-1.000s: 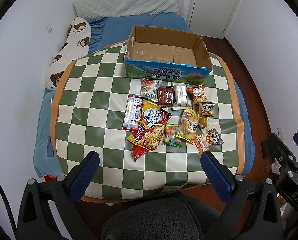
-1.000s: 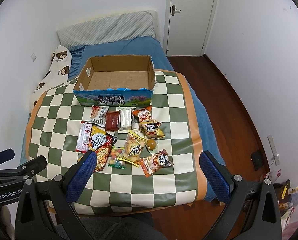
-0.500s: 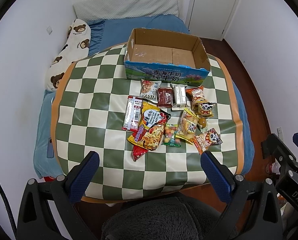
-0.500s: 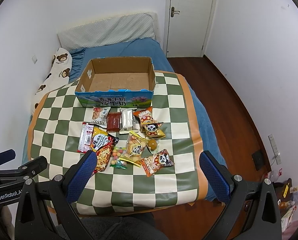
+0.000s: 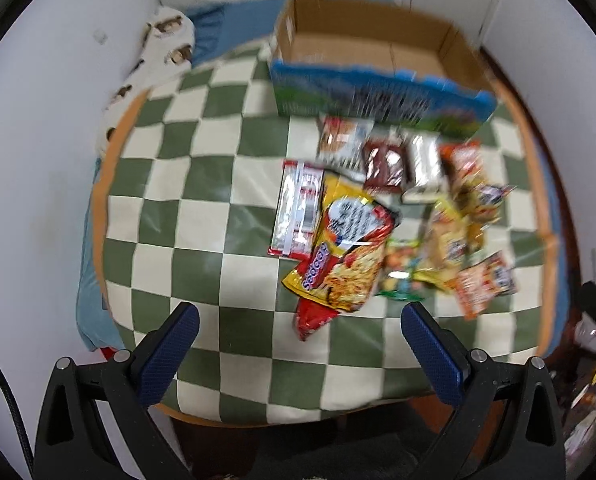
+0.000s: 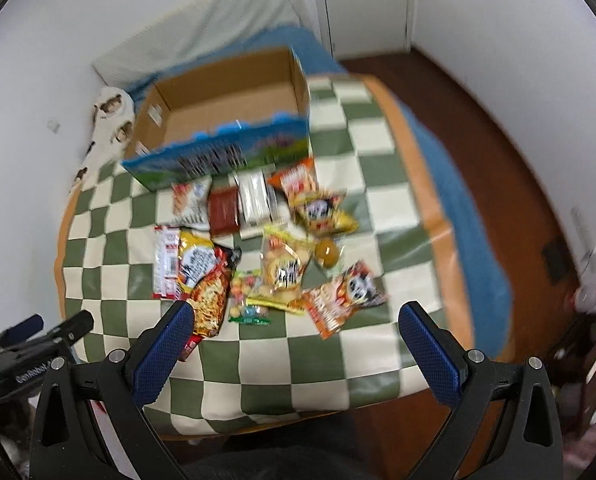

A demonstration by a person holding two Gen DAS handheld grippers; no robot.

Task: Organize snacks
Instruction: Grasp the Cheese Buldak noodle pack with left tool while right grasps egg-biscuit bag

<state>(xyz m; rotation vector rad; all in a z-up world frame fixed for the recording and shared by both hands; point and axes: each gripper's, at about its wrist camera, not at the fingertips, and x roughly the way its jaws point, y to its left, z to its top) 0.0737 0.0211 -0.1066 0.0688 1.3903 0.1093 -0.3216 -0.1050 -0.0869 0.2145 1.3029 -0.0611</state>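
Several snack packets lie in a loose pile on a green-and-cream checkered table [image 5: 202, 256]. A yellow-and-red noodle bag [image 5: 346, 252] is the largest; it also shows in the right wrist view [image 6: 204, 276]. An orange panda packet [image 6: 344, 296] lies at the pile's near right. An empty open cardboard box [image 5: 374, 52] with a blue printed front stands behind the pile; it also shows in the right wrist view [image 6: 226, 112]. My left gripper [image 5: 298, 328] is open and empty above the table's near edge. My right gripper [image 6: 294, 328] is open and empty, just short of the pile. Both views are motion-blurred.
A bed with a blue sheet [image 6: 450, 160] lies under and behind the table. A bear-print pillow [image 5: 154, 60] lies at the left. A white door [image 6: 366, 0] and brown wood floor [image 6: 498, 128] are at the right. The left gripper's body [image 6: 30, 344] shows at the lower left.
Both grippers have moved forward and down toward the table, so the snack pile and box look larger. The views have become blurred. Jaws stay open and nothing was taken.
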